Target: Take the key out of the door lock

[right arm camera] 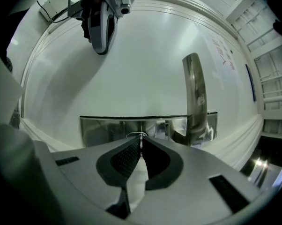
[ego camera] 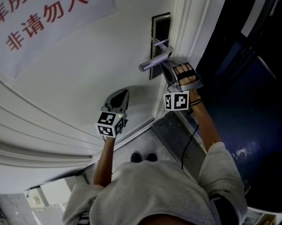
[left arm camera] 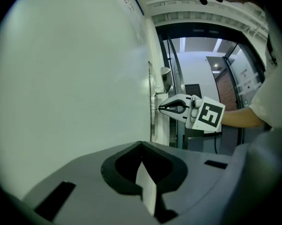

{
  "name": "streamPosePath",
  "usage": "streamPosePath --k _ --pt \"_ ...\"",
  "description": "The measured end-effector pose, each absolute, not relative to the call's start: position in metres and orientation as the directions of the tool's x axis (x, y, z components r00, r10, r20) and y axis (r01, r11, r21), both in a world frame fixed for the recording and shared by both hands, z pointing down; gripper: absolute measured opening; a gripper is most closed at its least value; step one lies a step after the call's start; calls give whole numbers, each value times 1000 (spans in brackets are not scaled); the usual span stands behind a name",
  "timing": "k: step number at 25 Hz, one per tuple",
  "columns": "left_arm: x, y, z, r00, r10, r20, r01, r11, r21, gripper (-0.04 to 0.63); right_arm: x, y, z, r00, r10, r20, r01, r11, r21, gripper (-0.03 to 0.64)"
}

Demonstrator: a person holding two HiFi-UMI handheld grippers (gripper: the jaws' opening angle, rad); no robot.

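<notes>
Right gripper view looks straight at the tall white panelled door, where the right gripper is clenched on the small silver metal key. The dark ribbed pads meet on the thin key blade, and its rounded head shows just past the tips. The key sits in the polished steel lock plate, which runs as a shiny band across this view. To one side of the key the brushed steel lever handle stands out from the same plate. It is close to the gripper, but whether they touch cannot be told.

From the head view, the right gripper comes in level under the lever, and that lever hides the key.

The left gripper is held well apart from the lock, farther along the door face. Its tips are pressed together with nothing between them, and it hovers close to the door without a visible contact. A white paper notice with red characters is fixed to the door, away from the lock and handle. The person's bare forearms reach out from a grey short-sleeved shirt. The doorway beside the lock opens onto a dark glossy floor.
</notes>
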State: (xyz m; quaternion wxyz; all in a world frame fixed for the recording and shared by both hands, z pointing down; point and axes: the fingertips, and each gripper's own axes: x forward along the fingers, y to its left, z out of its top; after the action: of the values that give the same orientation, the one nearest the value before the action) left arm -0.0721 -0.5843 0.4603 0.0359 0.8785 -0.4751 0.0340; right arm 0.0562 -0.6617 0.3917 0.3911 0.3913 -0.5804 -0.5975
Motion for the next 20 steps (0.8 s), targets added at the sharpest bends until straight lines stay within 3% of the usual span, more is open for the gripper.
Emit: streamPosePath --k 20 --pt "-42 -586 461 587 -804 94 -809 -586 38 17 76 -630 394 -407 -913 -12 -18 -5 1000 29"
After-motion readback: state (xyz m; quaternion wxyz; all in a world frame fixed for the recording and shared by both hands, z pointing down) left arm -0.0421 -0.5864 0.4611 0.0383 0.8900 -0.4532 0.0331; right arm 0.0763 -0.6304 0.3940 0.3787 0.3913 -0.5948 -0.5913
